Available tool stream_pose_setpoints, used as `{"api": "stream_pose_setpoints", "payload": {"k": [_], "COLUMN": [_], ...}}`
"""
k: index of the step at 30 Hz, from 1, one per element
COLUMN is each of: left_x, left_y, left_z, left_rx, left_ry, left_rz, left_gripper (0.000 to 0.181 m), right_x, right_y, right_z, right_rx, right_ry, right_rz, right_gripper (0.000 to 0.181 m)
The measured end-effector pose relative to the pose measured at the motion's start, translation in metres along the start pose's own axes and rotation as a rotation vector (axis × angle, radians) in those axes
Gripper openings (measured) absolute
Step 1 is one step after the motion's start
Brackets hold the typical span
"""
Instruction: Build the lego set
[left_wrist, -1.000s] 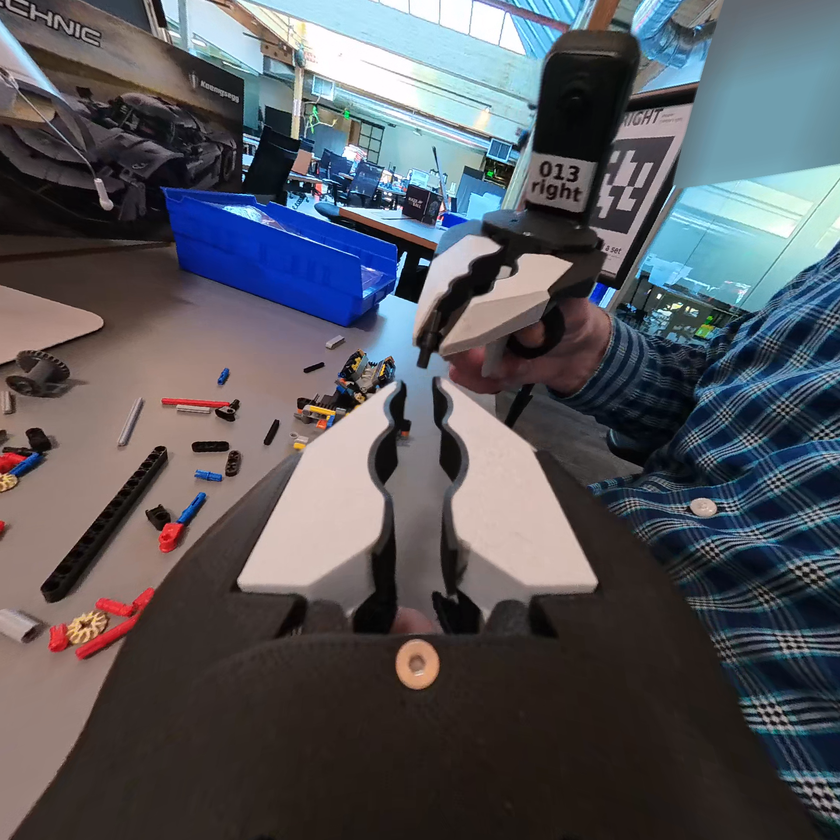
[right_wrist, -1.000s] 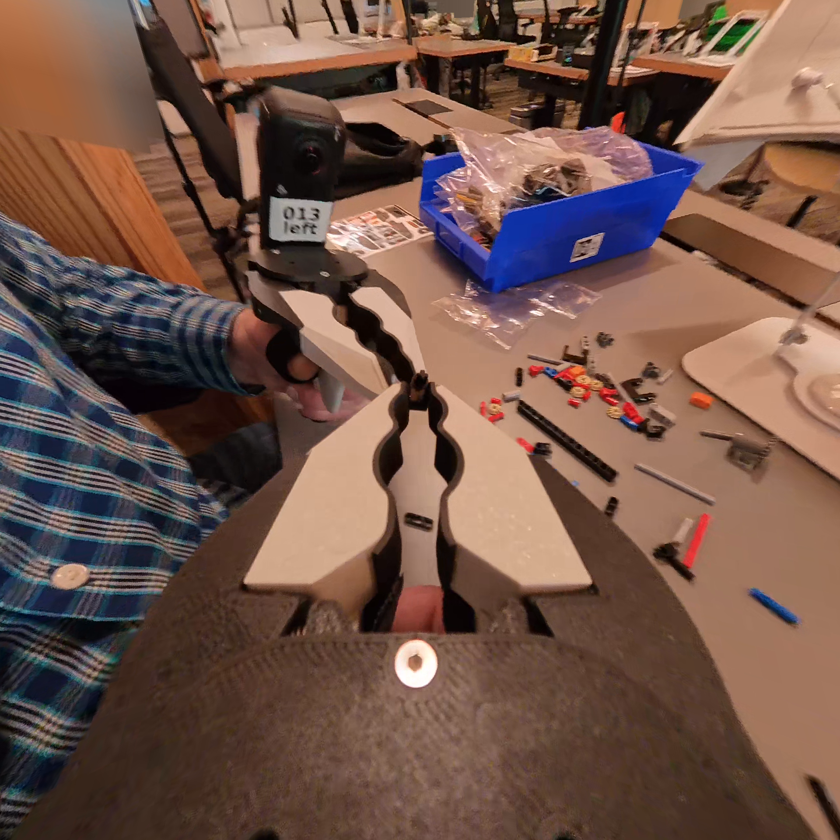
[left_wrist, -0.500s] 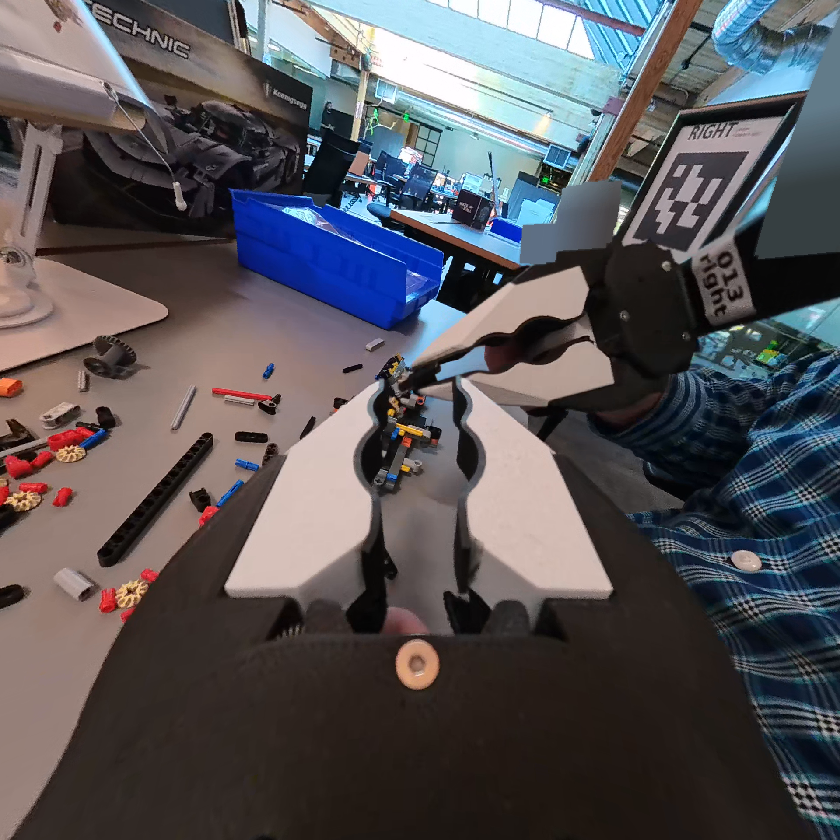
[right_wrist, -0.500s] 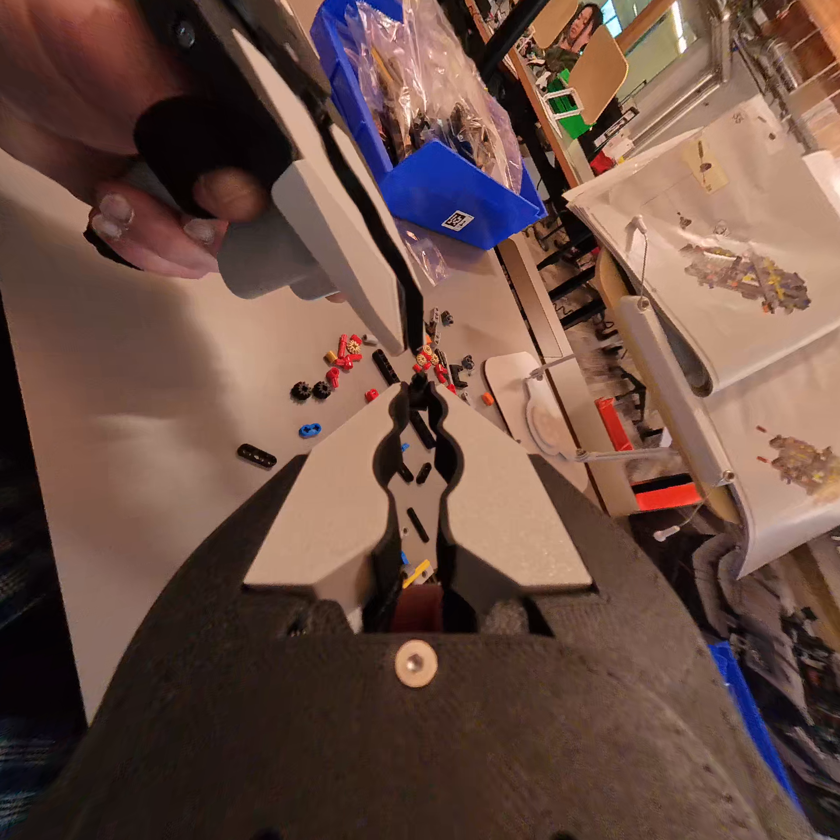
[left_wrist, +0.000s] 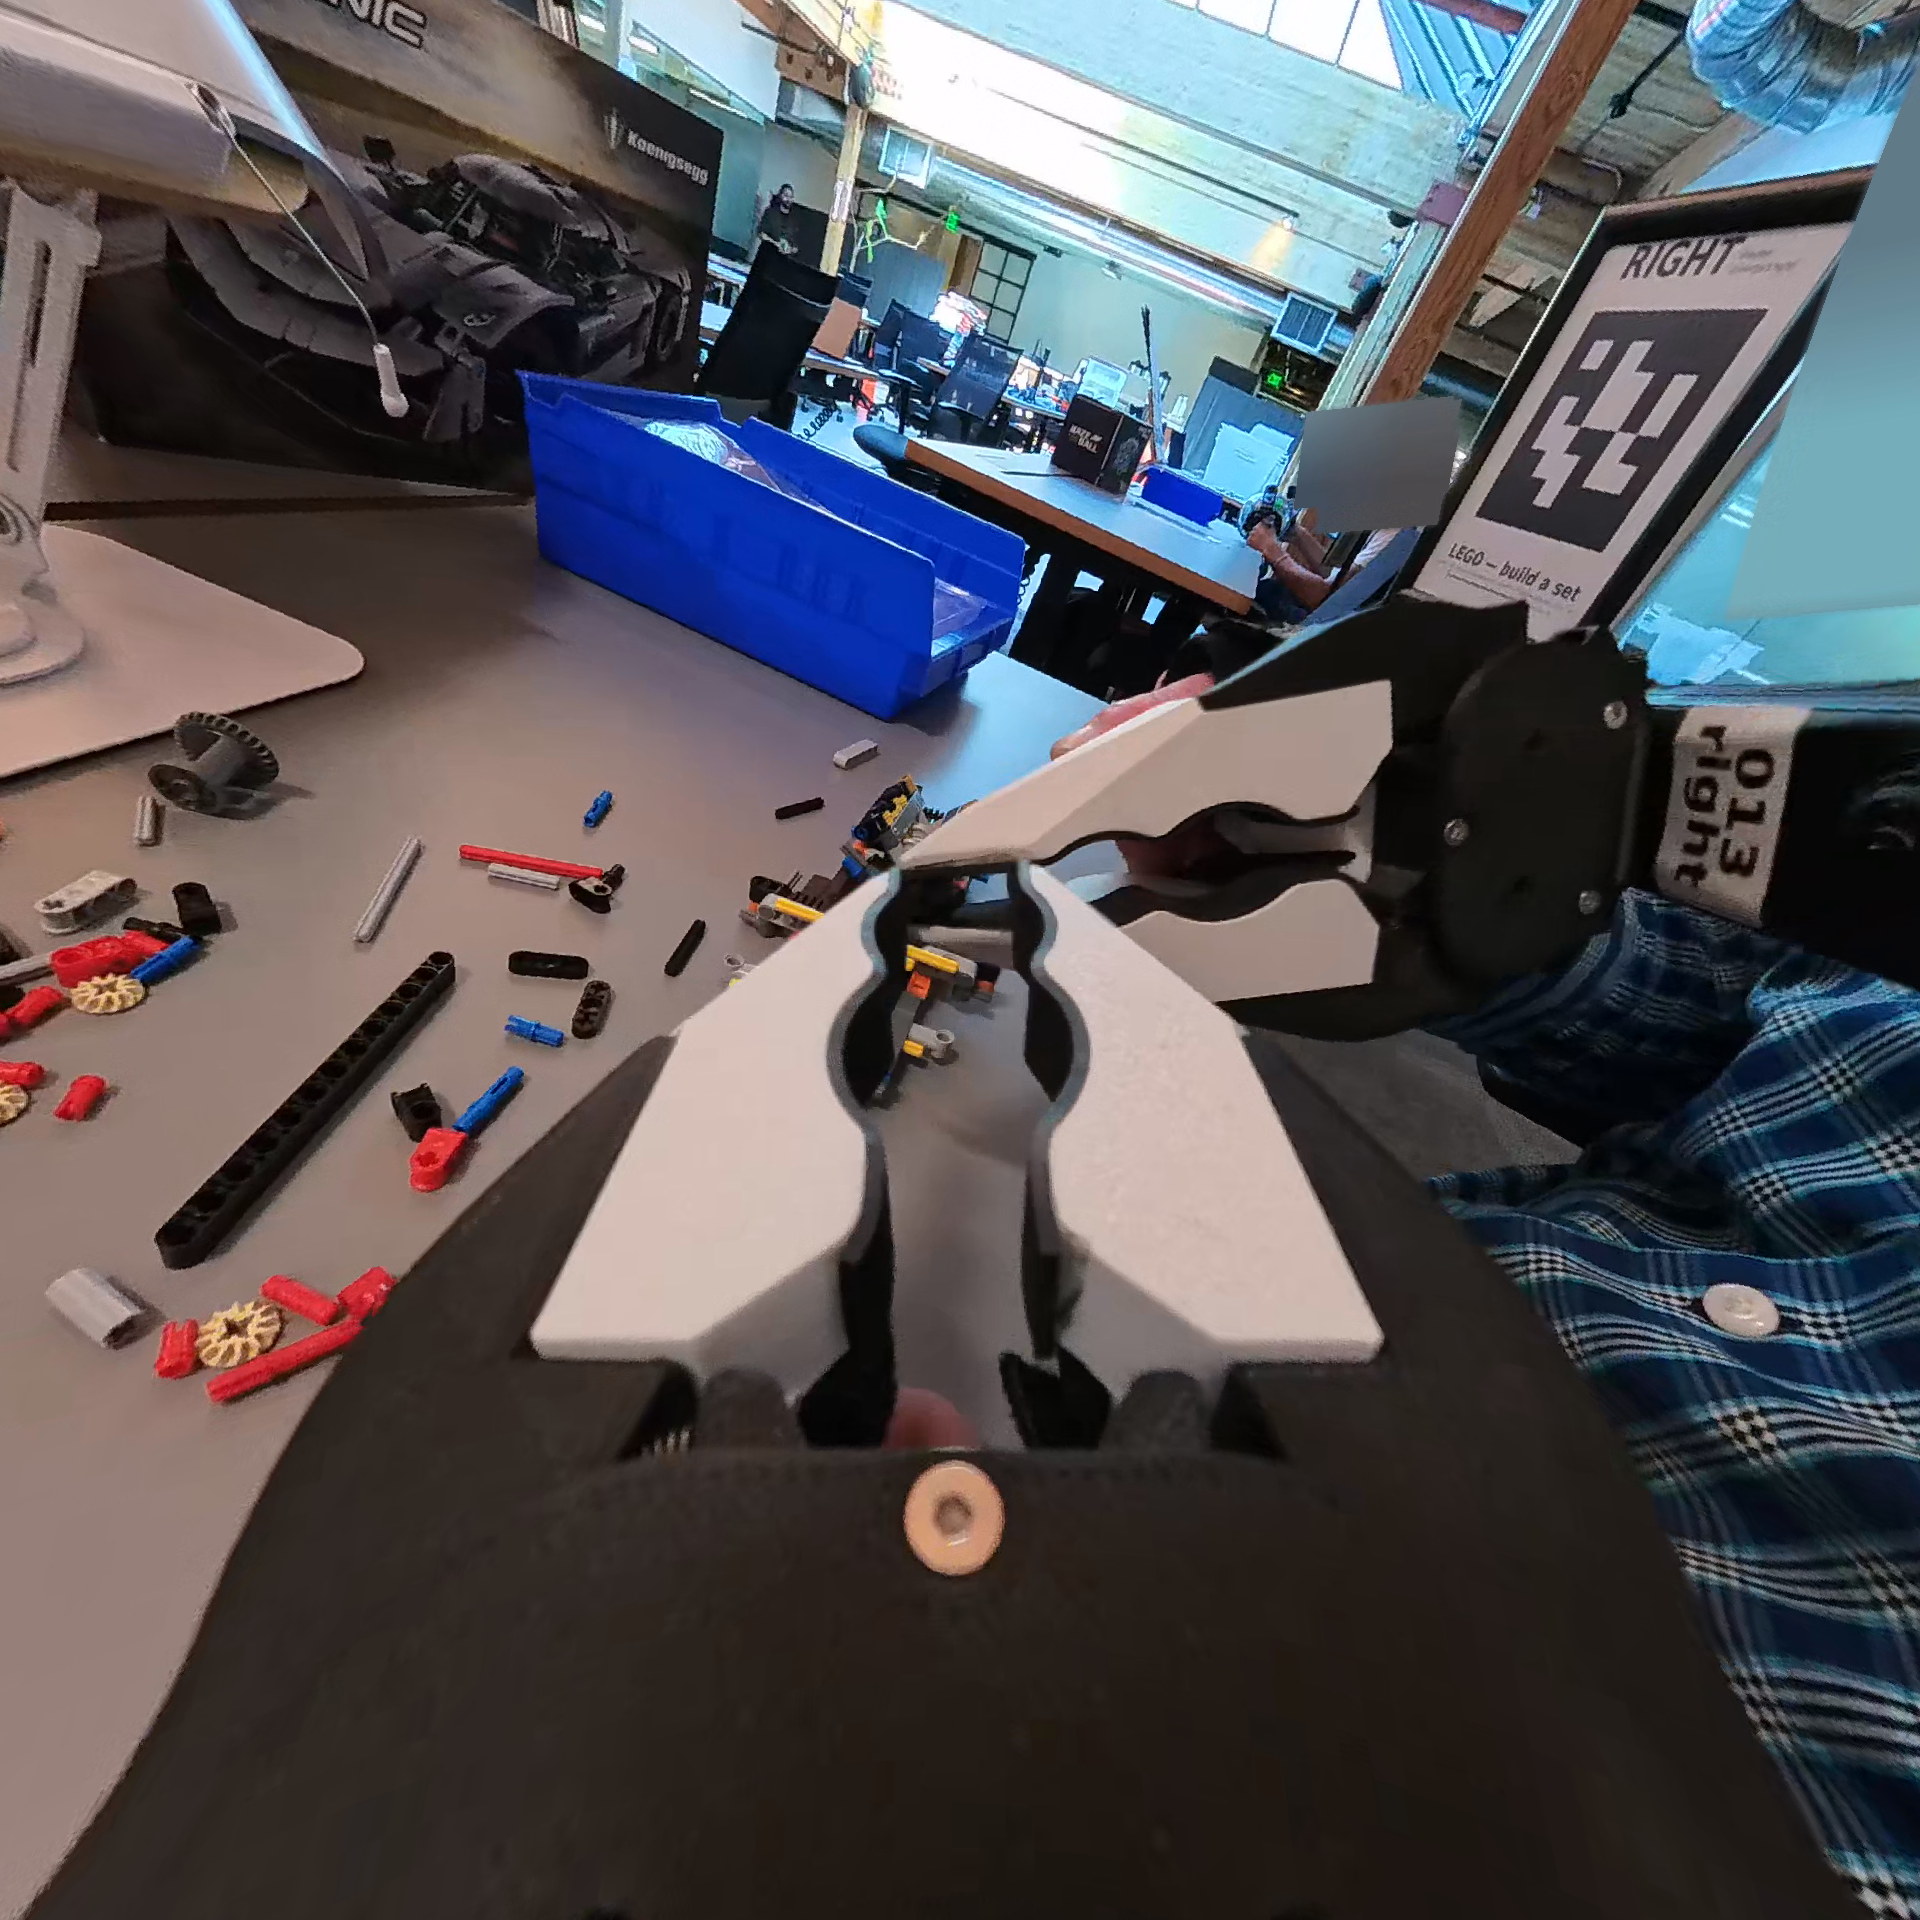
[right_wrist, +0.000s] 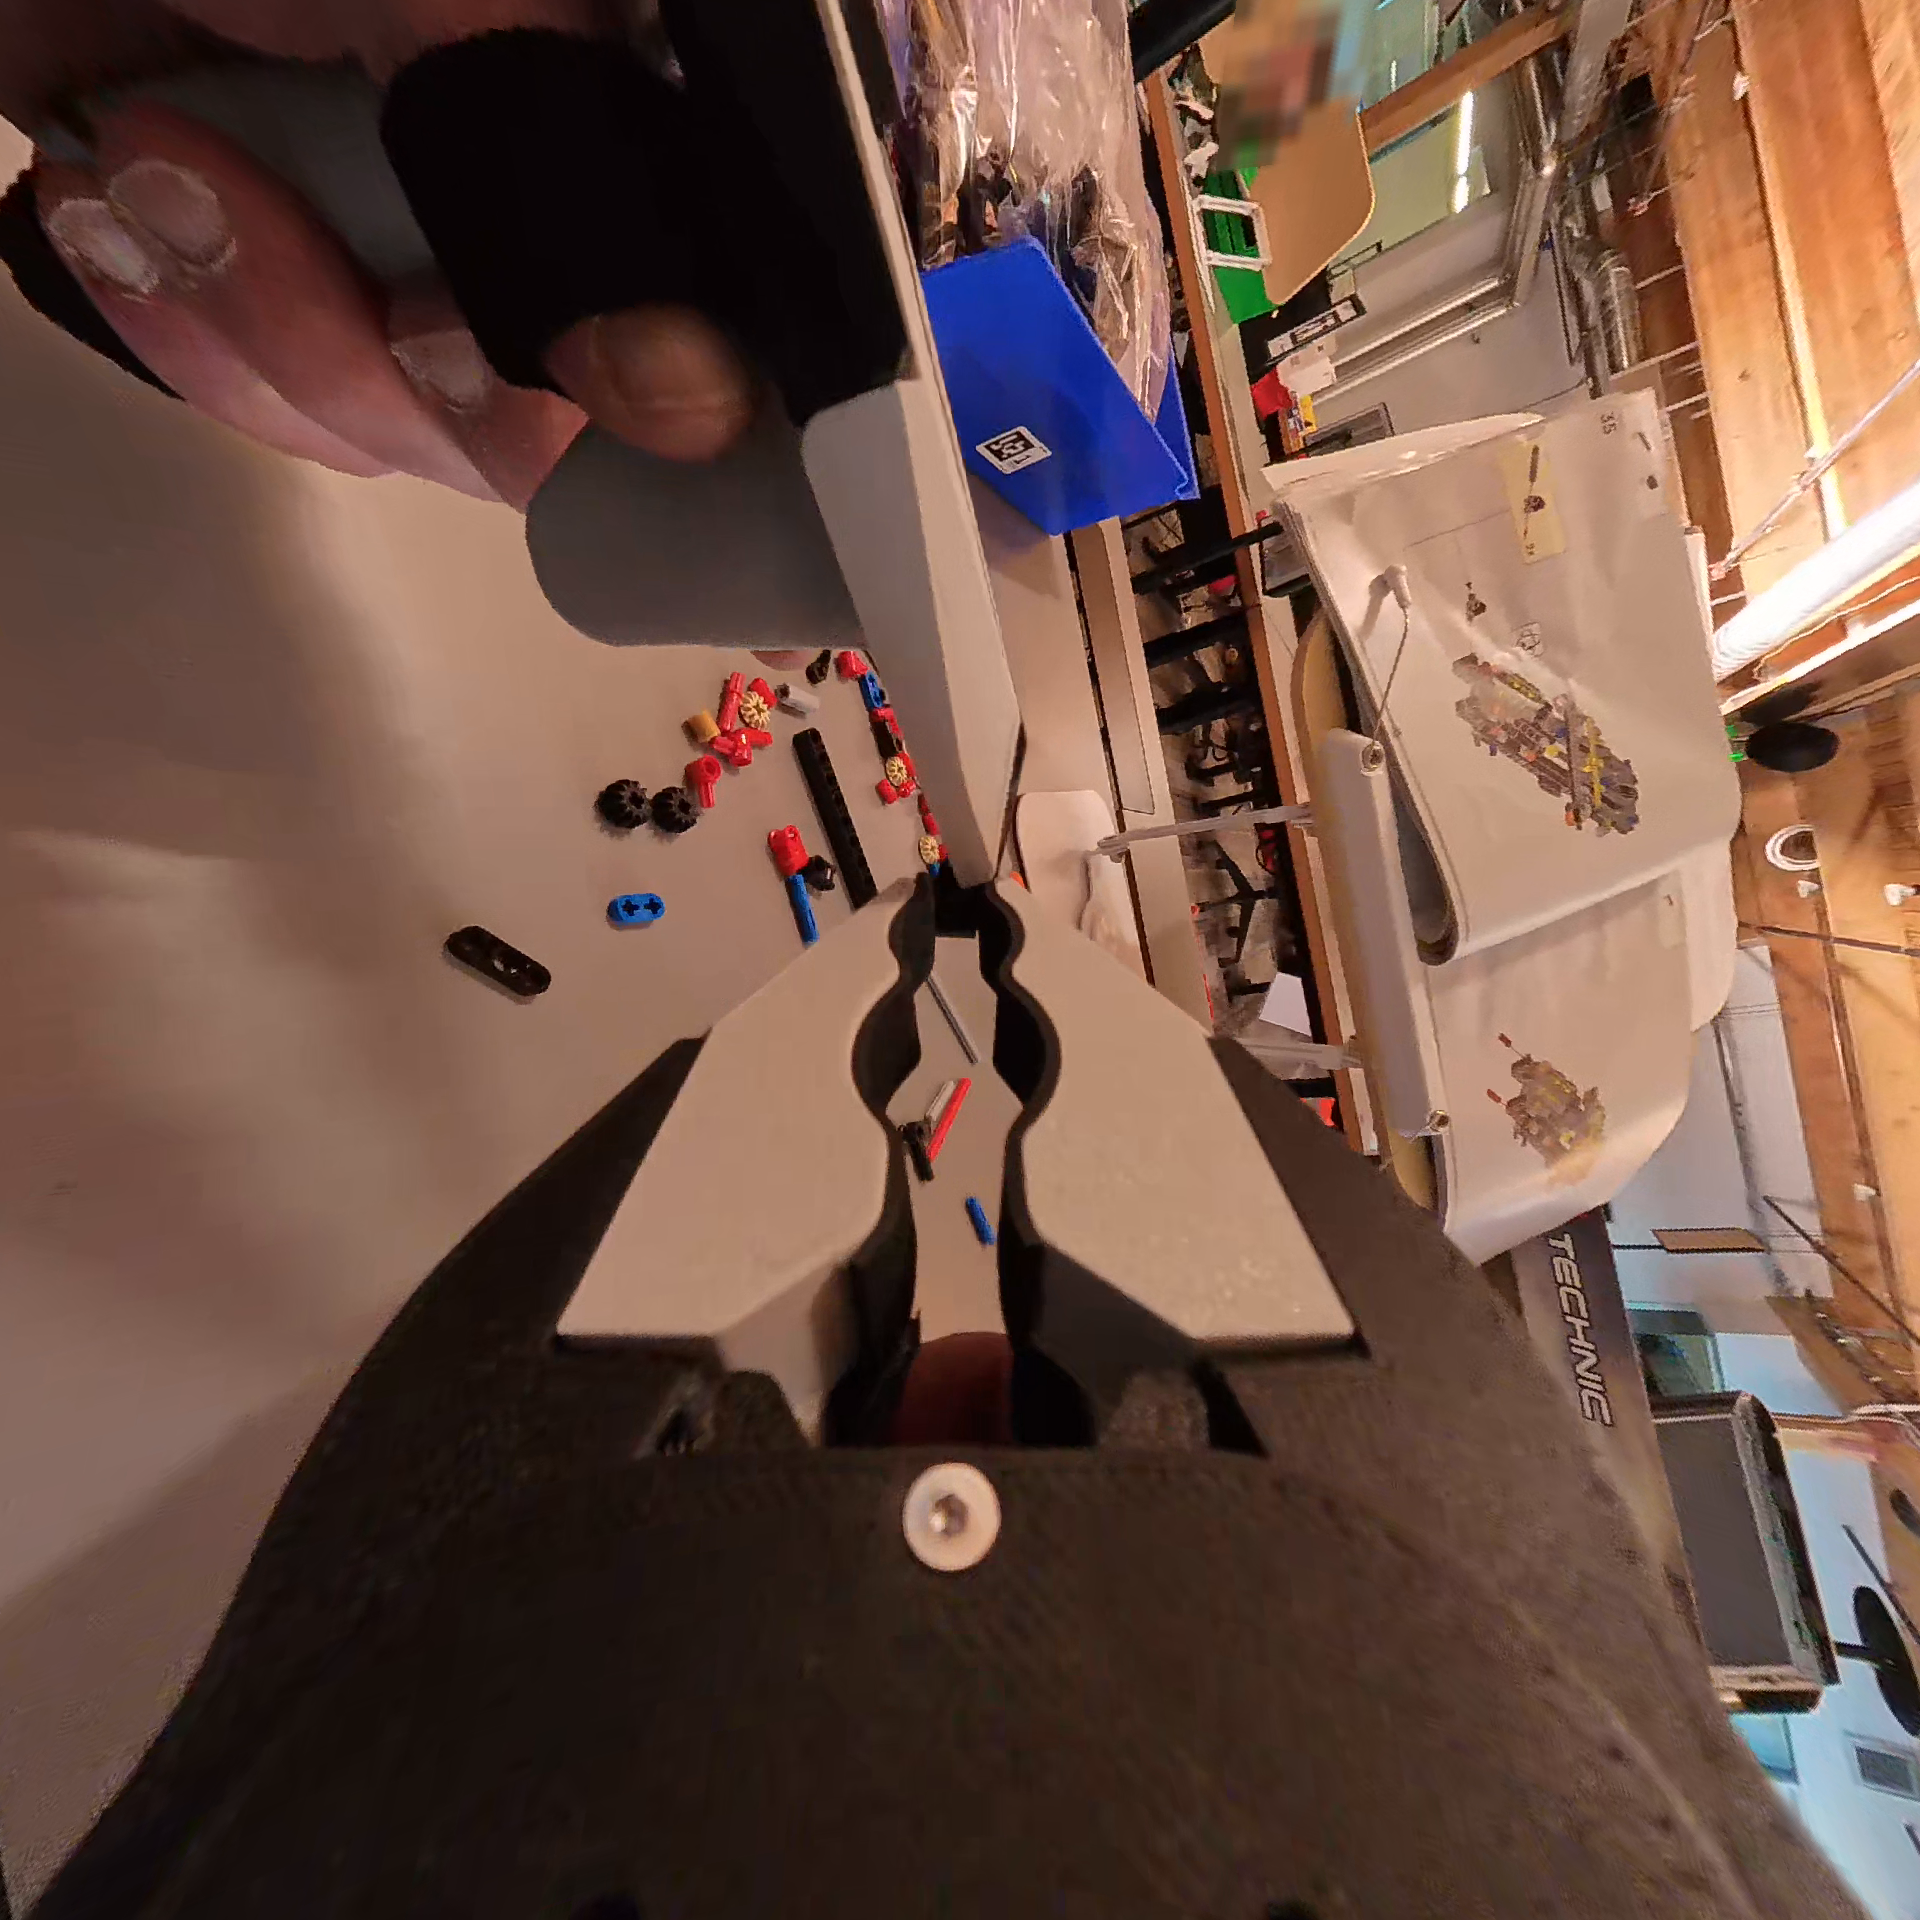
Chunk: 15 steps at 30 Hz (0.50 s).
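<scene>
Now we hold our left gripper (left_wrist: 958, 883) low over the grey table (left_wrist: 582, 686); its two fingers stand a little apart with nothing between them; our right gripper (left_wrist: 914, 860) comes in sideways from the right and its tip meets the tips of the left one; in the right wrist view its fingers (right_wrist: 914, 914) look almost closed on something small and dark, but we cannot tell what it is or if they really grip it. Just behind the two tips sits the small half-built lego model (left_wrist: 883, 831), black with yellow and orange bits, on the table. To the left lie loose pieces: a long black beam with holes (left_wrist: 307, 1107), a red rod (left_wrist: 530, 860), a grey rod (left_wrist: 387, 889), a blue and red pin (left_wrist: 462, 1127), and tan little gears (left_wrist: 239, 1333). Farther back stands a blue bin (left_wrist: 769, 561) with a clear bag inside; behind it leans the dark box with a car picture (left_wrist: 416, 260). An open booklet (right_wrist: 1538, 790) rests on a white stand. Our sleeve (left_wrist: 1704, 1195) is blue plaid.
</scene>
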<state>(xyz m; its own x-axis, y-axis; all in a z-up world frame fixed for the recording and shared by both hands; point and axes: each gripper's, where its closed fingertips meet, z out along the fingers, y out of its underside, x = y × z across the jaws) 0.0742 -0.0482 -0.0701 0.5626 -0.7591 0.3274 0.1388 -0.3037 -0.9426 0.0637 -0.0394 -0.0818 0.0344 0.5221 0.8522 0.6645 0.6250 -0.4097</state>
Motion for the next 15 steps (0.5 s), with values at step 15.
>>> {"api": "stream_pose_setpoints", "payload": {"k": [15], "left_x": [0.014], "left_y": [0.011], "left_z": [0.006], "left_rx": [-0.038], "left_ry": [0.044], "left_rz": [-0.010], "left_gripper": [0.000], "right_x": [-0.013], "right_y": [0.009], "right_z": [-0.007], "right_rx": [-0.050], "right_ry": [0.029], "right_rz": [-0.029], "right_gripper": [0.006]}}
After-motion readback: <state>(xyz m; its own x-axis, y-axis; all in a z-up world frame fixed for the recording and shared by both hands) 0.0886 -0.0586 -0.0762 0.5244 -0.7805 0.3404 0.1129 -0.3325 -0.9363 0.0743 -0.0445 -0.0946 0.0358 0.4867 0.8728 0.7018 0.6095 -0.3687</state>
